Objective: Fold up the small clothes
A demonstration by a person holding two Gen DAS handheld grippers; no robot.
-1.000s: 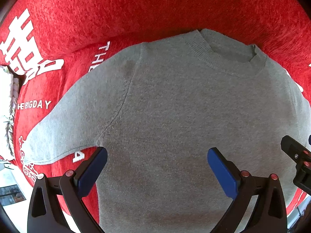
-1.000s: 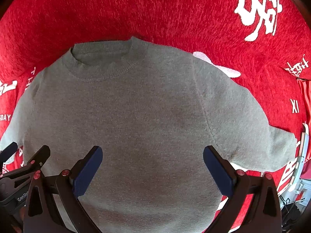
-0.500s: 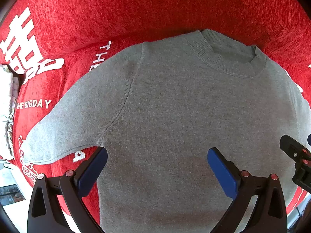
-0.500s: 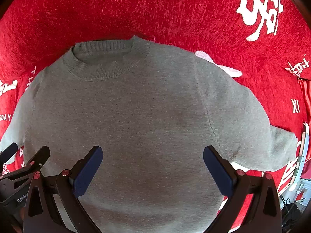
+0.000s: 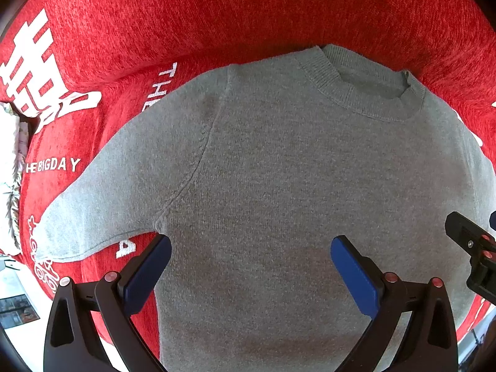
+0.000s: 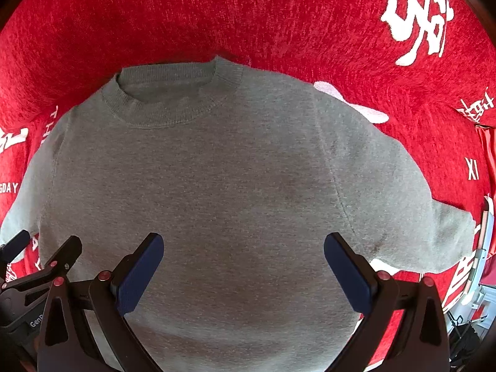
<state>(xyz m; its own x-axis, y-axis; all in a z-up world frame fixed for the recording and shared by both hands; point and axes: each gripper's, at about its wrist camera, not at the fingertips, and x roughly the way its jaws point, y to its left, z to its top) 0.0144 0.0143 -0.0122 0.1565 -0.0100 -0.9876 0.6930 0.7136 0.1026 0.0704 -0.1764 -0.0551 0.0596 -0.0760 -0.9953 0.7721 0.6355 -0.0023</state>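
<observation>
Nearest the cameras, the left gripper (image 5: 250, 254) and right gripper (image 6: 243, 252) are hovering side by side over the lower body of the grey sweater (image 5: 294, 186), both spread wide and gripping nothing, probably so each can take its own side. Beyond them, the sweater is lying flat, sleeves spread, collar (image 6: 173, 99) farthest away, on the red blanket (image 6: 217, 15), seemingly ready for a first fold.

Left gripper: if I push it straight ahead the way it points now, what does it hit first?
Most likely the grey sweater: the open left gripper points at its chest, spread flat on the red blanket. Nothing else shows in that line, though depth is uncertain.
</observation>
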